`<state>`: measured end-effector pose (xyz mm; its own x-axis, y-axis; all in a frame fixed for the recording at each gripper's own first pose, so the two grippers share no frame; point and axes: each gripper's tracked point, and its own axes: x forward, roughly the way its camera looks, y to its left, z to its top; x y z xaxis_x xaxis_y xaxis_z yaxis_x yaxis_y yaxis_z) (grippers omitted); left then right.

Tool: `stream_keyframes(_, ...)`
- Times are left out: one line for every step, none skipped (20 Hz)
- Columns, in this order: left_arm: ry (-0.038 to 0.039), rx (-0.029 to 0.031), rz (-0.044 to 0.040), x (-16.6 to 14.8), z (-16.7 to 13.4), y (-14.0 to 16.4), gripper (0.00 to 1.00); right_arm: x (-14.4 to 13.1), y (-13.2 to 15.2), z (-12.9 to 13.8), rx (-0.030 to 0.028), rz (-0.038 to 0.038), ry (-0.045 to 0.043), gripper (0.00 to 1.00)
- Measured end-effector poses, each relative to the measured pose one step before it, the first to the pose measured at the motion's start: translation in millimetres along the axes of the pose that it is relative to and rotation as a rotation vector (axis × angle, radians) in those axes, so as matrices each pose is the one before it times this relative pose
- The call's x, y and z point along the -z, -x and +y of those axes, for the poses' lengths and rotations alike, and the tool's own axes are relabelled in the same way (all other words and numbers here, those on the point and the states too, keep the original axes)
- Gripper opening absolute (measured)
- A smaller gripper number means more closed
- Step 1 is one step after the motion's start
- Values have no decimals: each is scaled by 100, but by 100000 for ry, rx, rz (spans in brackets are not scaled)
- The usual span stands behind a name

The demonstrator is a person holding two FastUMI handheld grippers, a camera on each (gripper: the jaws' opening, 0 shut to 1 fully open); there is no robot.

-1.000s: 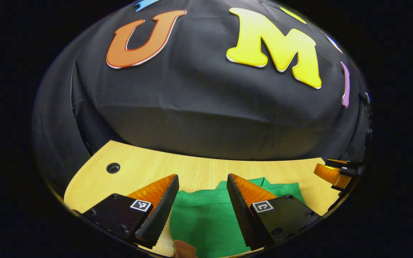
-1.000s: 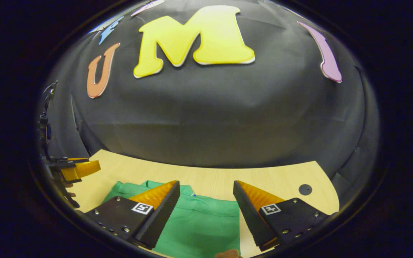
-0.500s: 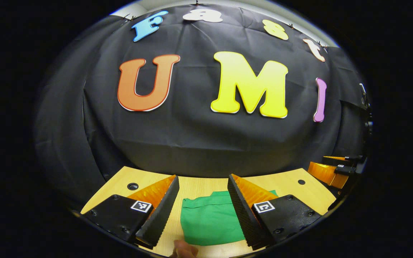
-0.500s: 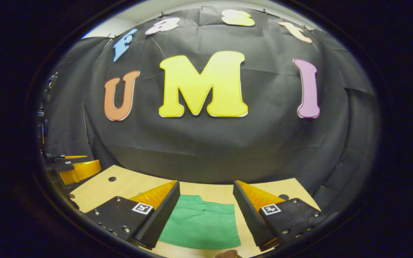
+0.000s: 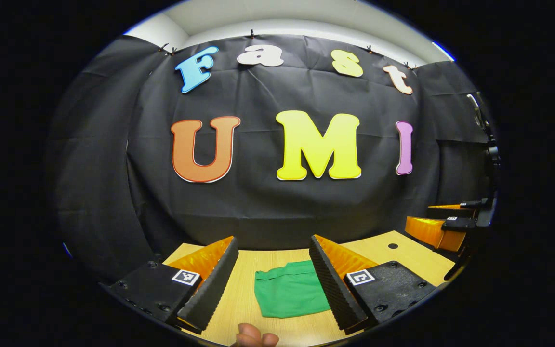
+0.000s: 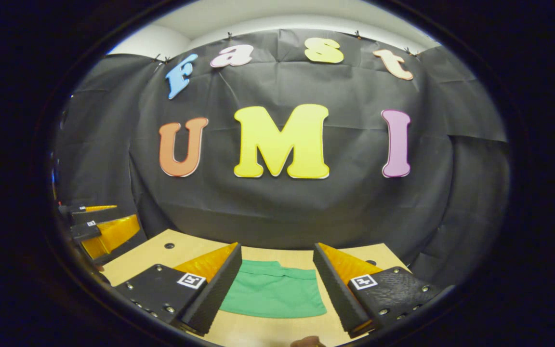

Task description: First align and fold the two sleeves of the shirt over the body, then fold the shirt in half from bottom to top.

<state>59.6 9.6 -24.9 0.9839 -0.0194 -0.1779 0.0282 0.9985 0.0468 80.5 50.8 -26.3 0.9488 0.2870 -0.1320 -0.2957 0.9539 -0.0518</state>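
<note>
Both tools farther back, raised, agape

A wooden table stands before a black cloth wall.

A light wooden table carries a folded green shirt, lying flat.

Recording booth: black cloth wall behind wooden table.
</note>
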Motion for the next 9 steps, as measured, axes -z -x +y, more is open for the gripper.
stream_keyframes(110,686,-898,34,-146,1058,100,-180,1231,546,-265,-849,615,93)
stream_keyframes(-332,223,-400,87,-122,1042,95,-207,1121,550,-467,-906,612,93)
stream_keyframes(-541,16,-281,241,89,862,95,126,931,376,-165,-583,823,93)
stream_keyframes(-238,127,299,284,-61,780,95,80,1061,370,19,-185,709,93)
stream_keyframes(572,-164,-296,199,91,915,95,291,851,332,36,220,587,93)
stream_keyframes(568,149,-447,58,35,723,95,264,906,288,-323,-497,166,93)
stream_keyframes(567,-643,-759,-80,236,649,95,267,658,207,5,37,229,93)
stream_keyframes(902,-187,-210,-40,261,555,100,262,616,-20,231,-168,-24,93)
stream_keyframes(1178,91,-15,101,114,327,89,297,434,66,308,246,-423,93)
